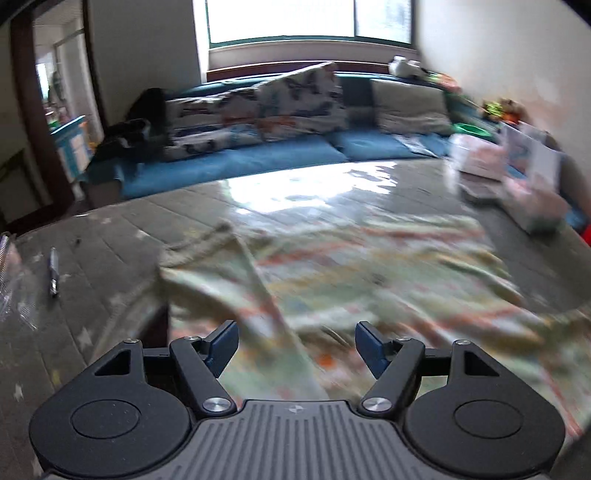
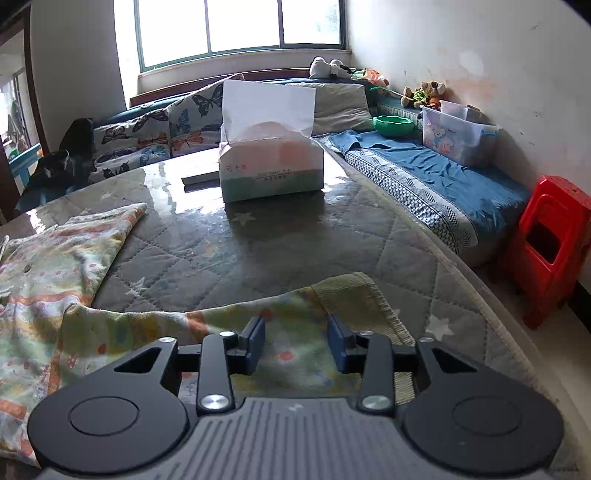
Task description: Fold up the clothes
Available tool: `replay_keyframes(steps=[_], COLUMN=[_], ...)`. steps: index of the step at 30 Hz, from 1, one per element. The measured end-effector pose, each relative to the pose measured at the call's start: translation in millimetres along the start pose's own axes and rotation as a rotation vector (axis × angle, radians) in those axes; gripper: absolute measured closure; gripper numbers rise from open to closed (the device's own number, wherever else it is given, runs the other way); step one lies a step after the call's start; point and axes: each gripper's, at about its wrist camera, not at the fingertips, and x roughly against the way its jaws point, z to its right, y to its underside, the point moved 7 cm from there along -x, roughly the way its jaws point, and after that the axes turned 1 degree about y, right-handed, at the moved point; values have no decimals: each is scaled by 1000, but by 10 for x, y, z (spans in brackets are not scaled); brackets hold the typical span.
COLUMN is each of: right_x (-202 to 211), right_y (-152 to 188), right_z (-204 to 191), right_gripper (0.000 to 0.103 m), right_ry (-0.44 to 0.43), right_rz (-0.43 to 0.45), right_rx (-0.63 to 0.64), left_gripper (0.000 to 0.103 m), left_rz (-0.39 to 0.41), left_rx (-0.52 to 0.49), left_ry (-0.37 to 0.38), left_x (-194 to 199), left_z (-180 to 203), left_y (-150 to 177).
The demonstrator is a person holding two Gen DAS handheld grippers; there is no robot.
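A room with a bright window (image 2: 240, 26) and a blue sofa (image 2: 443, 177) along the walls holds a quilted grey table (image 2: 277, 251), glossy where the light falls. On the table a pastel printed garment (image 2: 48, 280) lies spread, its cuffed end near the right edge, with a tissue pack (image 2: 269, 162) farther back and a pen (image 1: 54, 271) at the left. The left gripper (image 1: 295, 345) stands wide and empty above the blurred cloth; the right gripper (image 2: 296, 341) is partly parted over the cuffed end, pads not pressing it.
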Motion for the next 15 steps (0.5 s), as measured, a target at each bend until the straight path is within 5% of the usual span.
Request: replay_keyframes(steps=[15], right_x=[-46], right_y=[-28], right_z=[-38], right_gripper=[55], right_ry=[-2], right_rz=[-4], right_rx=[-3], left_gripper=[40], left_rz=[-43], left_rx=[89], left_ry=[-117], left_x=[-1083], left_z=[-407], left_y=[-441])
